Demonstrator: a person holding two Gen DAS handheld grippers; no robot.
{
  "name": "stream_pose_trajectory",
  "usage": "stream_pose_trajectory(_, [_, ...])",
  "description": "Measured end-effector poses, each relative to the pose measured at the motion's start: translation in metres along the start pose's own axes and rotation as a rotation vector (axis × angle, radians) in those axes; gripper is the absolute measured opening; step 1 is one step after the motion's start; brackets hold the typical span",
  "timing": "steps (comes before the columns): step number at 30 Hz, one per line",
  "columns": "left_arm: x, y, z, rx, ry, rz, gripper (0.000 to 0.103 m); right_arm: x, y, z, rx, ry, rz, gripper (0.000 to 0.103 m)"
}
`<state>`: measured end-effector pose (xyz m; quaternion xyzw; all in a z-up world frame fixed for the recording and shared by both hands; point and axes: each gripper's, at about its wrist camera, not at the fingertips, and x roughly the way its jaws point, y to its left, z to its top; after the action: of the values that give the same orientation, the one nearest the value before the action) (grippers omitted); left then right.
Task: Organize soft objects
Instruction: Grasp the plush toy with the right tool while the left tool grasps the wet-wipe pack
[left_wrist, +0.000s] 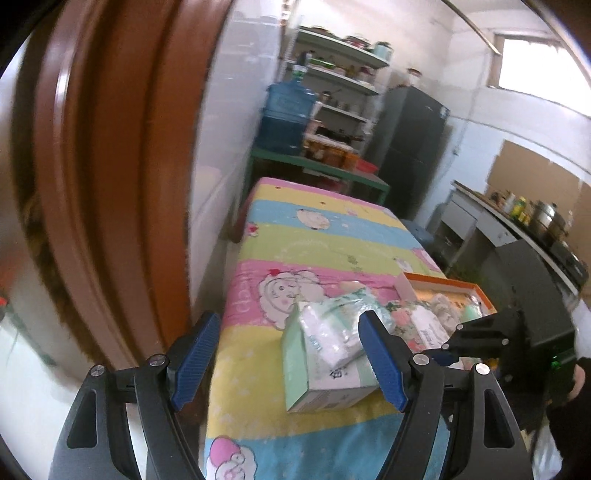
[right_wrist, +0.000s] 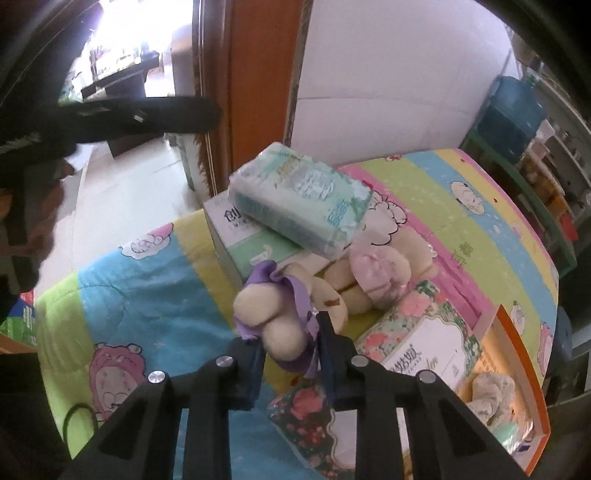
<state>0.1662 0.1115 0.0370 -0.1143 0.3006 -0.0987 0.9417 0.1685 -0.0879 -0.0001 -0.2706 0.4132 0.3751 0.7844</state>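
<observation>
Striped, cartoon-sheep cloth (right_wrist: 155, 291) covers the table that both grippers work over, with a brown wooden door frame (left_wrist: 110, 184) close beside it.

Nearest in the right wrist view, the right gripper (right_wrist: 286, 360) points steeply down and its jaws are clamped on a cream plush toy with purple ribbon (right_wrist: 273, 317); the soft body bulges up and away from between the pads. Just beyond that toy, touching it, lies a second cream plush with a pink cap (right_wrist: 373, 273). To the right of the fingers and close under them sit two floral tissue packs (right_wrist: 424, 343), and further right an orange-rimmed tray (right_wrist: 517, 350) holds a speckled soft object (right_wrist: 491, 395). Ahead and a little left of the gripper stands a pale green tissue box (right_wrist: 243, 243), with a soft green-and-white tissue pack (right_wrist: 303, 199) resting tilted on top of it.

From the left wrist camera, the left gripper (left_wrist: 291, 358) has its blue pads spread wide, holding nothing. The same tissue box (left_wrist: 325, 384) and the pack on it (left_wrist: 332, 332) lie just ahead, nearer the right finger (left_wrist: 384, 362) than the left. Past that finger the right gripper's black body (left_wrist: 491, 332) shows over the tray (left_wrist: 443, 284). Far behind stand a shelf rack (left_wrist: 343, 74), a blue water jug (left_wrist: 288, 99) and a dark fridge (left_wrist: 413, 147).
</observation>
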Motion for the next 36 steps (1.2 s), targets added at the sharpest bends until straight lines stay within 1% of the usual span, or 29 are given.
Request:
stream_pose_trajectory(1, [0.003, 0.000, 0.001, 0.008, 0.004, -0.019, 0.078, -0.005, 0.000, -0.002, 0.008, -0.013, 0.002, 0.021])
stream_pose_trajectory(4, [0.018, -0.003, 0.007, 0.052, 0.034, -0.106, 0.078, -0.024, 0.005, -0.008, 0.031, -0.064, 0.013, 0.021])
stream_pose_trajectory(6, [0.026, -0.008, 0.010, 0.117, 0.044, -0.153, 0.078, -0.036, 0.008, -0.012, 0.045, -0.094, 0.017, 0.021])
stream_pose_trajectory(8, [0.034, -0.013, 0.012, 0.190, 0.059, -0.232, 0.078, -0.048, 0.012, -0.015, 0.070, -0.128, 0.027, 0.021])
stream_pose_trajectory(9, [0.037, -0.016, 0.013, 0.212, 0.066, -0.254, 0.078, -0.055, 0.014, -0.018, 0.086, -0.146, 0.036, 0.021])
stream_pose_trajectory(11, [0.043, -0.020, 0.014, 0.293, 0.076, -0.302, 0.078, -0.064, 0.015, -0.023, 0.113, -0.169, 0.057, 0.021])
stream_pose_trajectory(14, [0.048, -0.024, 0.016, 0.404, 0.073, -0.359, 0.079, -0.076, 0.021, -0.030, 0.134, -0.187, 0.066, 0.021])
stream_pose_trajectory(16, [0.051, -0.025, 0.017, 0.452, 0.078, -0.399, 0.079, -0.081, 0.025, -0.034, 0.142, -0.193, 0.064, 0.021])
stream_pose_trajectory(20, [0.063, -0.028, 0.019, 0.541, 0.122, -0.458, 0.079, -0.087, 0.029, -0.039, 0.166, -0.198, 0.054, 0.021])
stream_pose_trajectory(23, [0.068, -0.034, 0.012, 0.606, 0.136, -0.451, 0.079, -0.087, 0.028, -0.041, 0.179, -0.197, 0.051, 0.021])
stream_pose_trajectory(27, [0.073, -0.040, 0.005, 0.647, 0.156, -0.431, 0.078, -0.085, 0.026, -0.041, 0.194, -0.194, 0.053, 0.021])
stream_pose_trajectory(29, [0.075, -0.038, 0.005, 0.629, 0.154, -0.428, 0.068, -0.083, 0.024, -0.041, 0.203, -0.197, 0.054, 0.021])
stream_pose_trajectory(30, [0.075, -0.037, 0.006, 0.616, 0.150, -0.424, 0.055, -0.083, 0.023, -0.041, 0.211, -0.199, 0.054, 0.021])
stream_pose_trajectory(33, [0.076, -0.031, 0.008, 0.559, 0.143, -0.405, 0.051, -0.082, 0.021, -0.041, 0.239, -0.210, 0.061, 0.021])
stream_pose_trajectory(36, [0.074, -0.033, 0.004, 0.578, 0.131, -0.395, 0.048, -0.081, 0.020, -0.042, 0.266, -0.219, 0.064, 0.021])
